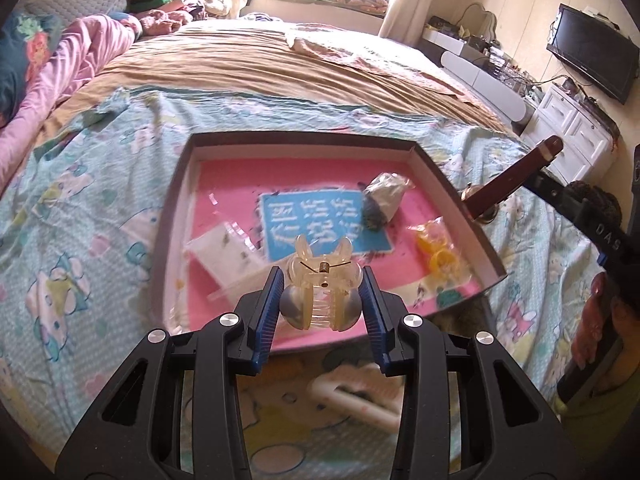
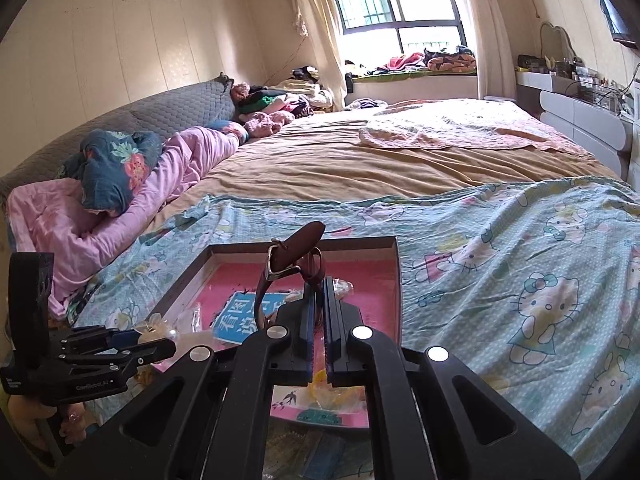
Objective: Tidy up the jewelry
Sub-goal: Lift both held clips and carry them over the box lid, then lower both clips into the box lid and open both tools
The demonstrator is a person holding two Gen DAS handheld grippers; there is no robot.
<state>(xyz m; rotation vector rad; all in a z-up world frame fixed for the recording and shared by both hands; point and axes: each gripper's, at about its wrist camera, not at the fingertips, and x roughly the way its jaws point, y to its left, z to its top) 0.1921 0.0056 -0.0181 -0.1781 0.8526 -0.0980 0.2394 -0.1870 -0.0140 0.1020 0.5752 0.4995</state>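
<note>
**Both grippers loaded above the open box**

The bed [image 1: 280,64] fills both views, its cartoon-print sheet [image 1: 80,240] spread as a soft work surface. On it, at the centre of the left wrist view, lies a shallow dark-rimmed box [image 1: 304,138] with a pink lining. It serves, I judge, as the collecting tray, since small items are already in it: a clear packet [image 1: 224,252] at lower left of the box, a grey pouch [image 1: 382,196] toward its upper right, and a yellow packet [image 1: 434,248] at its right.

The left gripper [image 1: 322,298] occupies the lower centre of its view, tilted down over the near edge of the box. Its blue pads are clamped on a translucent hair claw clip [image 1: 322,284], pressing the clip's two rounded sides, with the hinge spring pointing up. This probably keeps the clip steady for setting down inside.

The right gripper [image 2: 318,320] sits at lower centre of its own view, angled more shallowly over the box. Its jaws are pressed together on a brown leather watch strap [image 2: 306,240], whose buckle end rises above the fingertips, clear of the lining.
</note>
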